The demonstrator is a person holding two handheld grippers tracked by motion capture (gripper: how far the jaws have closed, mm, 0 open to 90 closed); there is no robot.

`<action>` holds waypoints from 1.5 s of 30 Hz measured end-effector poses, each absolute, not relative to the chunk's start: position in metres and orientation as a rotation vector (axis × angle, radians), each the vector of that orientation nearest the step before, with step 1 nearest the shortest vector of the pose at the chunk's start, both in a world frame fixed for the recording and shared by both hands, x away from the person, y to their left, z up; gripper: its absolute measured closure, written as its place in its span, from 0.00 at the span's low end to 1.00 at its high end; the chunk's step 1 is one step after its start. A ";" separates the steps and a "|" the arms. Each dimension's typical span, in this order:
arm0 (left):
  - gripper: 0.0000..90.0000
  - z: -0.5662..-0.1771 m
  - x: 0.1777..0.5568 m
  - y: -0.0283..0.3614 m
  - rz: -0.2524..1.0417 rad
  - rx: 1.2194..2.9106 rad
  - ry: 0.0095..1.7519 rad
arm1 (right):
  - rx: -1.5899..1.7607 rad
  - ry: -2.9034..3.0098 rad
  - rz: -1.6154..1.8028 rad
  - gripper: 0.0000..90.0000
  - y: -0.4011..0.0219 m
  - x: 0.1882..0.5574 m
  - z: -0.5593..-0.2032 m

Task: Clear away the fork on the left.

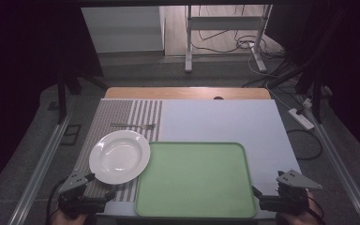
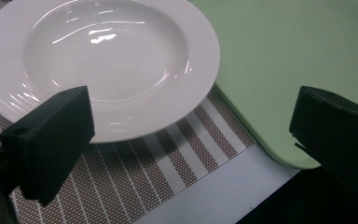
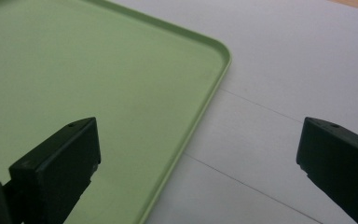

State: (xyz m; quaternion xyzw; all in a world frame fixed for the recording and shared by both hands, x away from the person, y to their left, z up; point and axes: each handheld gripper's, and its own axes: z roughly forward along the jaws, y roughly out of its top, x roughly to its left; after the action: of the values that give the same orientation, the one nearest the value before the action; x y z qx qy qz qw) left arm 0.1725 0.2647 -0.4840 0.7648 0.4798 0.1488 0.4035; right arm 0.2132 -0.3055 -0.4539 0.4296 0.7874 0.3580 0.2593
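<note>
Both tools are waiting released at the counter's (image 1: 225,122) near edge, left tool (image 1: 99,188) spread at 7 o'clock of the white plate (image 1: 119,156) on the striped mat (image 1: 122,112), right tool (image 1: 258,197) unclenched beside the green tray (image 1: 243,159); likely next: pinching the plate's rim.

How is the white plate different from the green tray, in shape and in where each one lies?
The plate is round and glossy white; the tray is rectangular with rounded corners and matte green. The plate is smaller and has a sunken middle; the tray is larger and flat with a low rim. The plate lies on the striped mat, the tray mostly on the white sheet. Both are empty.
</note>
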 end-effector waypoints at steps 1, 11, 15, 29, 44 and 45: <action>0.00 -0.484 0.173 0.265 0.372 1.928 1.213 | 1.163 2.136 0.967 0.00 -0.305 0.213 -0.454; 0.00 -0.483 0.175 0.265 0.372 1.908 1.209 | 1.175 2.095 0.992 0.00 -0.308 0.213 -0.453; 0.00 -0.483 0.177 0.261 0.384 1.930 1.194 | 1.180 2.098 0.997 0.00 -0.309 0.214 -0.453; 0.00 -0.481 0.186 0.257 0.408 1.934 1.140 | 1.179 2.125 0.986 0.00 -0.309 0.220 -0.454; 0.00 -0.485 0.210 0.265 0.383 1.922 1.168 | 1.143 2.172 0.982 0.00 -0.305 0.225 -0.456; 0.00 -0.485 0.213 0.266 0.374 1.920 1.172 | 1.144 2.168 0.988 0.00 -0.305 0.225 -0.456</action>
State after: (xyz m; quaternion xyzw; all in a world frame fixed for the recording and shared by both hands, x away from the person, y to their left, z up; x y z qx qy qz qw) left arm 0.2126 0.2656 -0.4850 0.7652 0.4669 0.1489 0.4175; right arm 0.2248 -0.3052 -0.4557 0.4195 0.7950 0.3621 0.2467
